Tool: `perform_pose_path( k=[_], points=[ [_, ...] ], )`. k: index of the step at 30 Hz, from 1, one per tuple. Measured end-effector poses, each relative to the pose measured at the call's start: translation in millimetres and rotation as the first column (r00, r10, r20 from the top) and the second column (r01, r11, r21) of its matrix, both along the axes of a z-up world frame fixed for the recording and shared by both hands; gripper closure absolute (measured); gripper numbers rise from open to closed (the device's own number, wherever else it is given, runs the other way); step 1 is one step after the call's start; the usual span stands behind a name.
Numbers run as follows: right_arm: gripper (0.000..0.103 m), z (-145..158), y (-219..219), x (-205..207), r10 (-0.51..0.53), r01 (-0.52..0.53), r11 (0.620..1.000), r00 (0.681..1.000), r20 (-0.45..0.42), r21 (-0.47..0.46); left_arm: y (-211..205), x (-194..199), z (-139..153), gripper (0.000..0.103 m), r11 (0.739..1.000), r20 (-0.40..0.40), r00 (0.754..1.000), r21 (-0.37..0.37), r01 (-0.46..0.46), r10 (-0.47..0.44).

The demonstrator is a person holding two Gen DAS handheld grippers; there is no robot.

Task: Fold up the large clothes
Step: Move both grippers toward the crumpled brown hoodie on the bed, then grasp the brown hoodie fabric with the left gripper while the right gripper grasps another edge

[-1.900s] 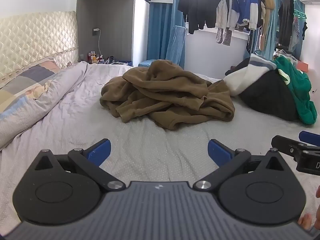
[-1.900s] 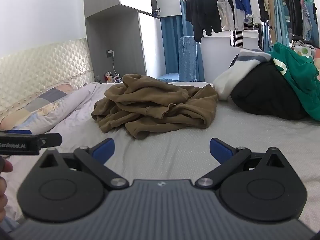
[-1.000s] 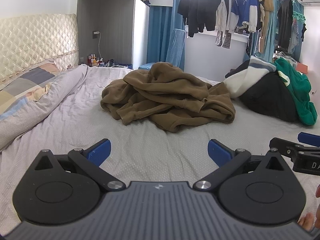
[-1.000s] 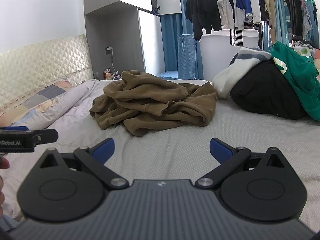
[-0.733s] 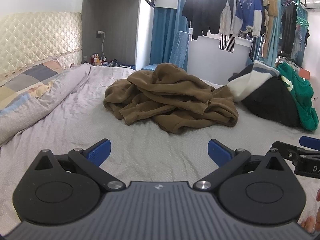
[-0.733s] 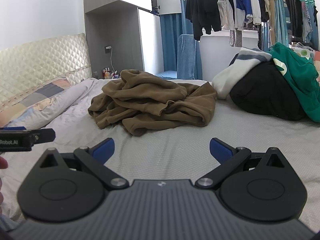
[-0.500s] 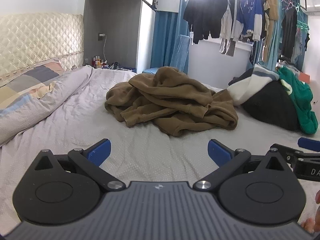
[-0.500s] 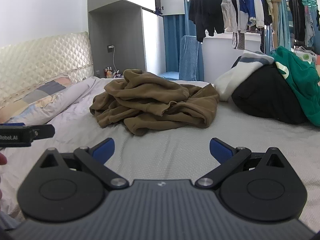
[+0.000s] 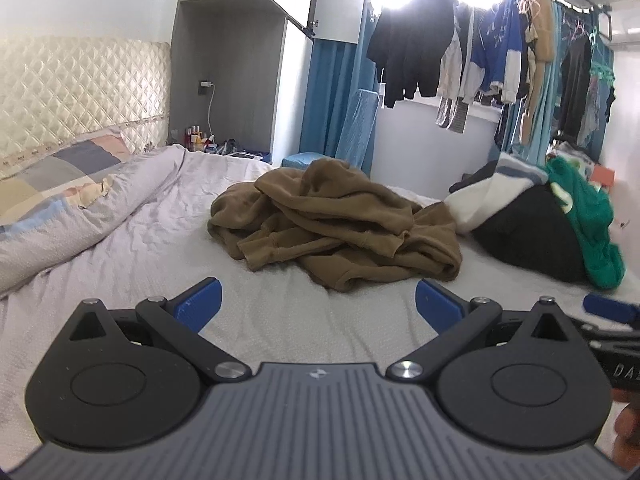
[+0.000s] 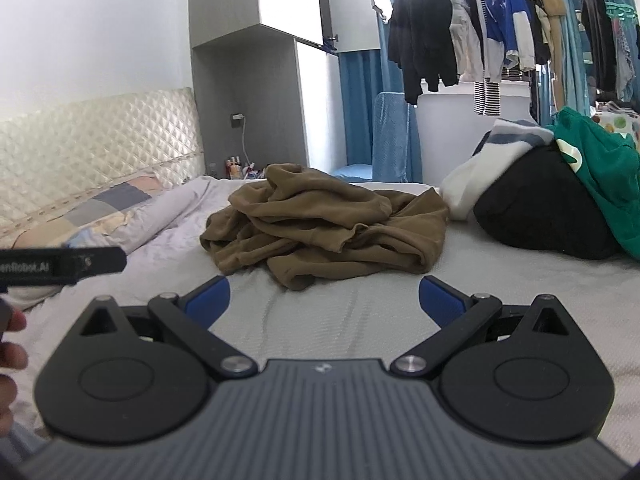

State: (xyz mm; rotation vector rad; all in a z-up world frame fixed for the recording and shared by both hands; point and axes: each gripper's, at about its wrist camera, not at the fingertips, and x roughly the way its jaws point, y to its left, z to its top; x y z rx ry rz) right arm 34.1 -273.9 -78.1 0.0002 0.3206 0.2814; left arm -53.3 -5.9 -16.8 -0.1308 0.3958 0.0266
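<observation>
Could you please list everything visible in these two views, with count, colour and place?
hoodie: one, brown, crumpled mid-bed
bed: one, pale grey sheet, underneath everything
quilt: one, patchwork pastel, left by the headboard
headboard: one, cream quilted, left wall
clothes pile: one heap, black, white, green, right on the bed
hanging clothes: several, black, blue, white, tan, rail by the window
curtain: one, blue, behind the bed
left gripper: one, black with blue pads, jaws open
right gripper: one, same colours, jaws open

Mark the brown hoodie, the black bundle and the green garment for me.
brown hoodie (image 9: 340, 216), left wrist view, middle of the crumpled heap.
black bundle (image 10: 536, 216), right wrist view, its rounded front.
green garment (image 10: 600, 160), right wrist view, draped upper part.
</observation>
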Motion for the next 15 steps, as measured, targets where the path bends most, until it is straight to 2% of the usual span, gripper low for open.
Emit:
perform_pose_path(
  k=[4,10,15],
  points=[
    [0.0,7.1,-0.2,3.8,-0.009,0.009,1.0,1.0,-0.013,0.028,9.1,5.0,12.4,0.0,0.999,-0.009,1.0,-0.052,-0.006,0.006],
    [0.0,22.1,-0.2,27.0,-0.035,0.038,0.998,0.998,-0.047,0.055,14.2,30.4,32.6,0.0,1.0,-0.017,1.0,-0.004,-0.012,0.012],
    [0.0,30.7,-6.6,62.3,-0.042,0.054,0.992,0.994,-0.104,0.115,26.1,71.2,36.3,0.0,1.0,-0.059,0.998,-0.021,0.002,-0.004]
  ],
)
